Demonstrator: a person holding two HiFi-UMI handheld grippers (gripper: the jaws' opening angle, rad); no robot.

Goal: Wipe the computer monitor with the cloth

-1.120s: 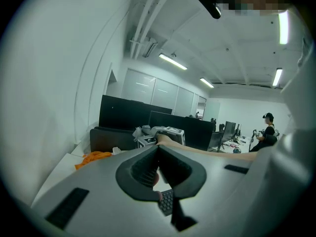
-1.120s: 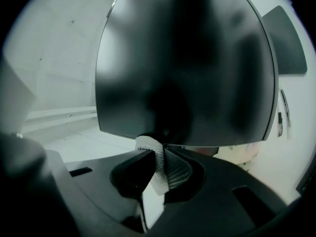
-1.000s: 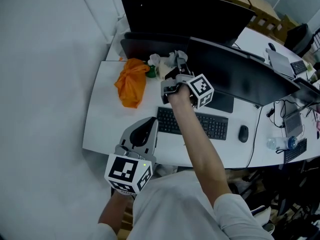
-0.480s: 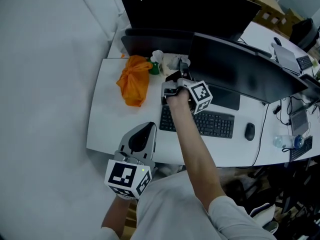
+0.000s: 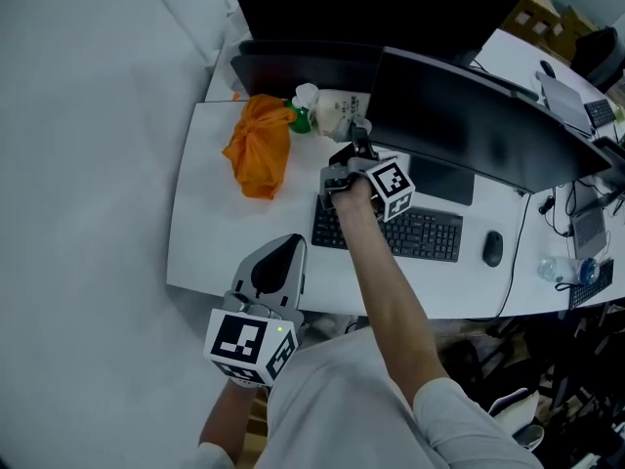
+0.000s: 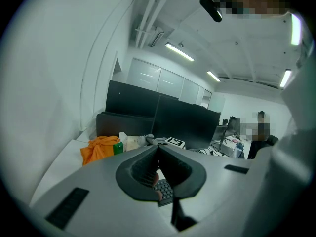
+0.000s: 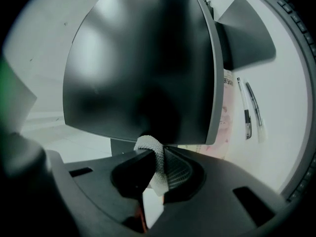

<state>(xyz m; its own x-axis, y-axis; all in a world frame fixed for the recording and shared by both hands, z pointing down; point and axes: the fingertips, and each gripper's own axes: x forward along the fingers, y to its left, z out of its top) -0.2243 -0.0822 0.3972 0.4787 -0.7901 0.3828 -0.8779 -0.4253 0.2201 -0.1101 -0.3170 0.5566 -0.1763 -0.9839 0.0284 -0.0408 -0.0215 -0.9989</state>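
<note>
The dark computer monitor [image 5: 469, 115] stands at the back of the white desk [image 5: 205, 233]. My right gripper [image 5: 354, 152] is shut on a pale woven cloth [image 5: 348, 125] at the monitor's lower left corner. In the right gripper view the screen [image 7: 143, 63] fills the frame just ahead, and the cloth [image 7: 157, 167] is pinched between the jaws of the right gripper [image 7: 157, 152], its loop touching the screen's bottom edge. My left gripper [image 5: 278, 262] hangs off the desk's near edge by the person's body. In the left gripper view its tips [image 6: 159, 149] meet, shut on nothing.
An orange bundle [image 5: 259, 145] and a green-capped bottle [image 5: 305, 106] lie left of the monitor. A keyboard [image 5: 410, 233] and a mouse [image 5: 492, 249] sit in front of it. Two pens [image 7: 247, 115] lie under the screen. A second monitor [image 5: 371, 8] stands behind.
The head view has shifted a little. My right gripper holds the cloth slightly lower, by the monitor's left edge. The left gripper has not moved.
</note>
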